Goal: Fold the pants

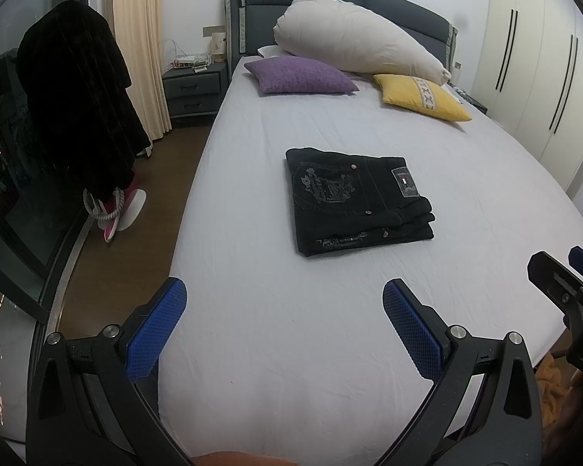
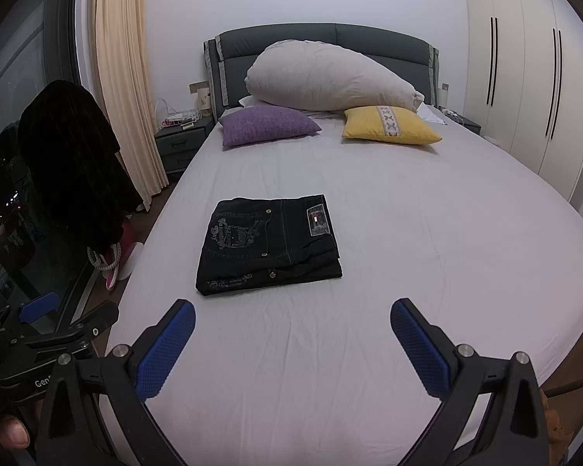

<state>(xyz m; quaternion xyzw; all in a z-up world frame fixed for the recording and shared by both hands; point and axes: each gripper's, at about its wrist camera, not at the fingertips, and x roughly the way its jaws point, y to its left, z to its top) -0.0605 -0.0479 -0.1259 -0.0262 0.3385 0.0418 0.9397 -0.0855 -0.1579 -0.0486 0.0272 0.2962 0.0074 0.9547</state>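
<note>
Black jeans (image 1: 357, 202) lie folded into a compact rectangle on the white bed sheet (image 1: 291, 330), back pocket embroidery and label patch facing up. They also show in the right wrist view (image 2: 270, 244). My left gripper (image 1: 283, 303) is open and empty, held above the sheet well in front of the jeans. My right gripper (image 2: 291, 322) is open and empty, also short of the jeans. The right gripper shows at the right edge of the left wrist view (image 1: 567, 275); the left gripper shows at the left edge of the right wrist view (image 2: 58, 318).
A purple cushion (image 1: 303, 75), a yellow cushion (image 1: 423, 97) and a large white pillow (image 1: 353, 42) lie by the headboard. A nightstand (image 1: 194, 87), a dark coat on a stand (image 1: 74, 101) and a curtain are left of the bed. Wardrobe doors (image 1: 540, 70) stand on the right.
</note>
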